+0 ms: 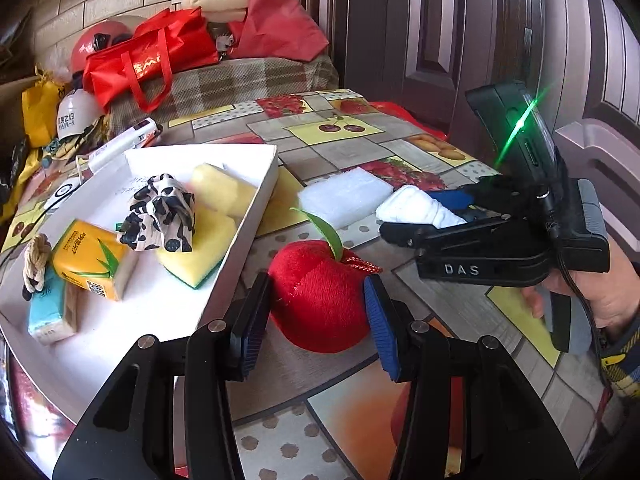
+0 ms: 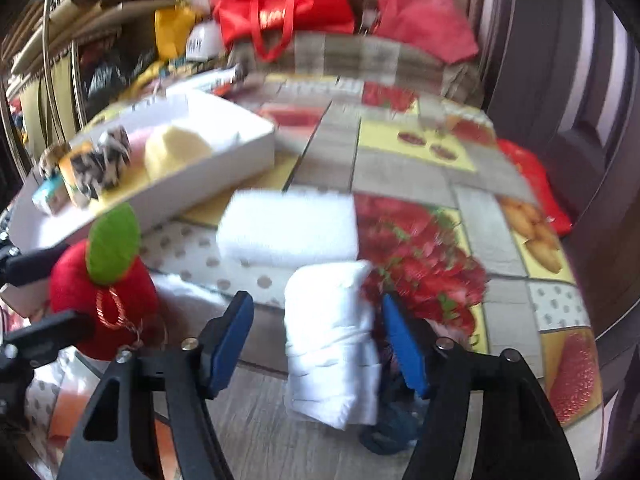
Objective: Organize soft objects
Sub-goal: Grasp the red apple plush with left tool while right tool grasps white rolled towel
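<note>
Both tongs stand spread. Left tongs [image 1: 316,320] straddle the red plush apple [image 1: 320,308] on the surface [image 1: 360,148]; right tongs [image 2: 316,344] flank the white rolled cloth [image 2: 332,344], near the white tray [image 1: 160,320].

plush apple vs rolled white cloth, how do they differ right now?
Colour: the plush apple is red with a green leaf; the rolled white cloth is plain white.
Shape: the apple is round and stuffed; the cloth is a long folded roll.
Gripper: the apple sits between the left gripper fingers, pads at both its sides; the cloth lies between the open right gripper fingers, with a gap on its left side.
Shared: both rest on the tablecloth, outside the white tray.
</note>
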Demonstrator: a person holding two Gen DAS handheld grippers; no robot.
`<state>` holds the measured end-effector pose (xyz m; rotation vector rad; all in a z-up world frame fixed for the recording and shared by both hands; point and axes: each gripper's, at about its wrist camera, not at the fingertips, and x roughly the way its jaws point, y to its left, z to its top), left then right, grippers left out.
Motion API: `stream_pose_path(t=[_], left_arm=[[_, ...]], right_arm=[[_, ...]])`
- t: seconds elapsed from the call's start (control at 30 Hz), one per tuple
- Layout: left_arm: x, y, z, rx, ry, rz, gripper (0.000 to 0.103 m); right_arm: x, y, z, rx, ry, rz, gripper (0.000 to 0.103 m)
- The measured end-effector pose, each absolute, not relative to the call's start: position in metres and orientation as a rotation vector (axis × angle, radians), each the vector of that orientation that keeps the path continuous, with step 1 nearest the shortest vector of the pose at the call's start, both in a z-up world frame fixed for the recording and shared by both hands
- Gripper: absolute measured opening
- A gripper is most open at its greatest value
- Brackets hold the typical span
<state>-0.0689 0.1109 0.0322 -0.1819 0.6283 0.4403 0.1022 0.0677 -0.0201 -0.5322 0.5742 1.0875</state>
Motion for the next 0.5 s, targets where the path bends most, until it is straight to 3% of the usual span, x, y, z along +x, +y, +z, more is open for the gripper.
stream_pose_path(t=[0.03, 0.2, 0.37, 0.5], left_arm=[[-0.069, 0.110, 0.032, -0.180, 0.627, 0.439, 0.047], [-0.073, 0.108, 0.035, -0.176, 0.599, 0.441, 0.047], [-0.083, 0.097, 0.041, -0.129, 0.542, 0.458, 0.044], [-0.091, 0.085, 0.047, -0.065, 0.483, 0.470, 0.037]], right_arm=[[0.102, 0.069, -0.022, -0.542, 0.580, 1.086, 0.040], [0.093, 0.056, -0.015, -0.531, 0.529, 1.100, 0.040], [0.081, 0.023, 0.007, -0.346, 0.379, 1.170, 0.040], [0.073, 0.004, 0.016, -0.229, 0.313, 1.179, 0.040]])
